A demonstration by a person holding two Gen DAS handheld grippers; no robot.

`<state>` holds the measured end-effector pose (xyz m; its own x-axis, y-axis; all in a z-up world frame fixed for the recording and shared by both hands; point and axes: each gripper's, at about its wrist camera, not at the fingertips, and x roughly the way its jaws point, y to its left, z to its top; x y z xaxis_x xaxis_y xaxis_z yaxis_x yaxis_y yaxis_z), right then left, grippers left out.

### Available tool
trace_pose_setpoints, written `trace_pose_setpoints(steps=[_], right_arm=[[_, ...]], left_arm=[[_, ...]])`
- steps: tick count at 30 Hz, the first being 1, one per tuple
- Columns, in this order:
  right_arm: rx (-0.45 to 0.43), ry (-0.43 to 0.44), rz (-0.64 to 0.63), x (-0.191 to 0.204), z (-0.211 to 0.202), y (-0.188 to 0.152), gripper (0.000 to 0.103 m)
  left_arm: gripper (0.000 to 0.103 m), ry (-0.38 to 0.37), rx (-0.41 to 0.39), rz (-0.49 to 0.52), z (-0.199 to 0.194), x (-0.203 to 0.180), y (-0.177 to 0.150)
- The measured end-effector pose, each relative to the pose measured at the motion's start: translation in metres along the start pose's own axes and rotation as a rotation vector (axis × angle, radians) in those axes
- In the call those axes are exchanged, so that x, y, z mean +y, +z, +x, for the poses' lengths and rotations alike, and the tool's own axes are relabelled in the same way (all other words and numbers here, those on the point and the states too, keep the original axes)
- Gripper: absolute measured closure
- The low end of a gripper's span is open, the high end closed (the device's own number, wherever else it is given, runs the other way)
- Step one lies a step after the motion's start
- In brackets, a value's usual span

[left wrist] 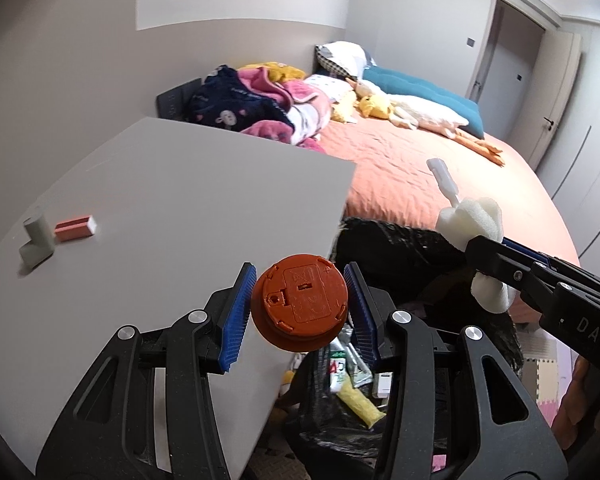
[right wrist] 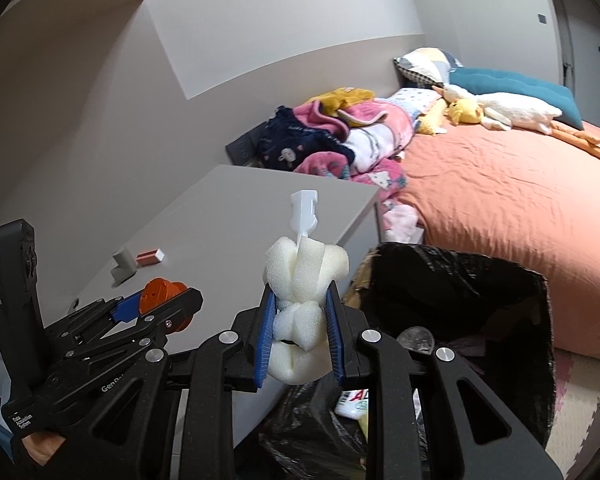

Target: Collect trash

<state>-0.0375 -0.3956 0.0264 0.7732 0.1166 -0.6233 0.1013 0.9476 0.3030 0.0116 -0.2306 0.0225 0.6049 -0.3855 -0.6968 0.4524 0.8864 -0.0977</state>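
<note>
Near the table's right edge, the left gripper is squeezing an orange cap and the right gripper is squeezing a foam brush above the black trash bag, so letting go too early could be dropping them on the floor.

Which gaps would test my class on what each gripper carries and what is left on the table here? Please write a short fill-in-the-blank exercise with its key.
1. The left gripper is shut on a round ____ cap.
2. The right gripper squeezes a white ____ brush head with a plastic stem.
3. Below both grippers stands a bin lined with a ____ bag.
4. On the grey table, the small red block lies beside a ____ piece.

Missing words: orange; foam; black; grey
</note>
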Motion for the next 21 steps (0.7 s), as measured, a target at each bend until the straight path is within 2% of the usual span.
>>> trace_pose_setpoints(steps=[13, 21], right_arm=[[-0.035, -0.088, 0.072, -0.049, -0.024, -0.002, 0.078], [-0.047, -0.145, 0.12, -0.078, -0.036, -0.006, 0.078]], left_arm=[[0.058, -0.084, 0.02, 0.085, 0.016, -0.051, 0.002], [0.058, -0.134, 0.053, 0.117, 0.031, -0.07, 0.004]])
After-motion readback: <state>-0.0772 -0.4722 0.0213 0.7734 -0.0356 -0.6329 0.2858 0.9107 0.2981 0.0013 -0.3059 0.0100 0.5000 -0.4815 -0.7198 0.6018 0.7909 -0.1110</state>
